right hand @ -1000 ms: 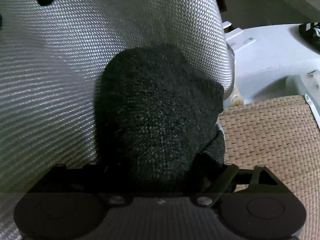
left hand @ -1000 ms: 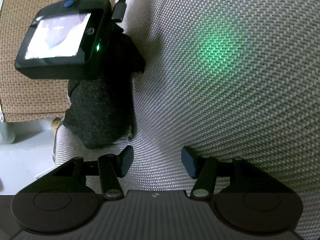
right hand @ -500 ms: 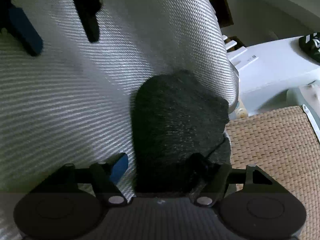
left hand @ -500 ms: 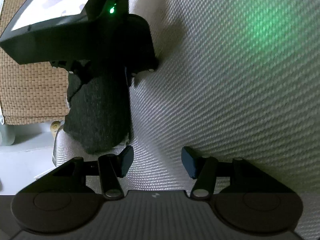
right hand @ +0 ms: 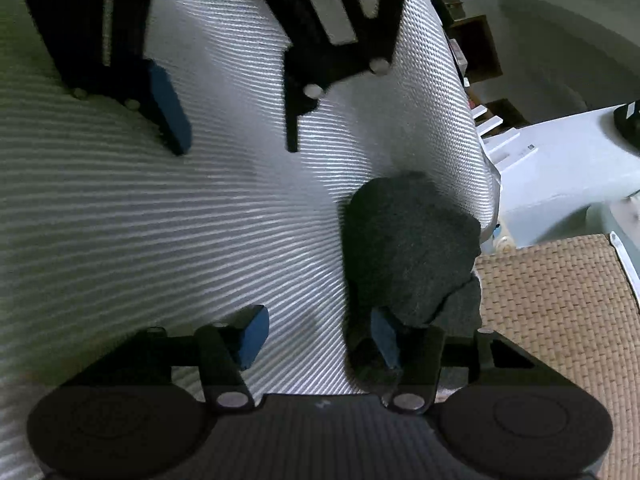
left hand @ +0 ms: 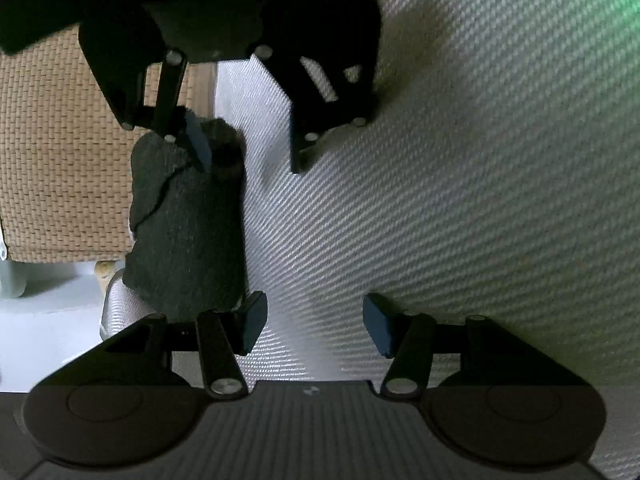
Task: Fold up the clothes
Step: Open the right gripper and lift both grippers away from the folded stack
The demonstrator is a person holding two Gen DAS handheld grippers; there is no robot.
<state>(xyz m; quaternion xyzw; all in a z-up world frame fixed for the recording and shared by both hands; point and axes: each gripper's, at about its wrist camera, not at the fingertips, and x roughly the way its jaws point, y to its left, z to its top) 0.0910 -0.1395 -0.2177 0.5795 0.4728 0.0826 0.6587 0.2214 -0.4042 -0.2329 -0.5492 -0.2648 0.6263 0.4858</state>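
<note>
Both tools face each other over the white cloth, the dark garment off to one side.

The right tool [right hand: 316, 336] has drawn back from the dark garment [right hand: 408, 248], which a second ago filled its view; its jaws have just been closing and stand half open on nothing, the garment against its right finger's outer side. The left tool [left hand: 314, 322] is half open, empty, garment just left of it. White cloth [left hand: 440, 200] underneath; woven mat [right hand: 552, 304] beside.
</note>
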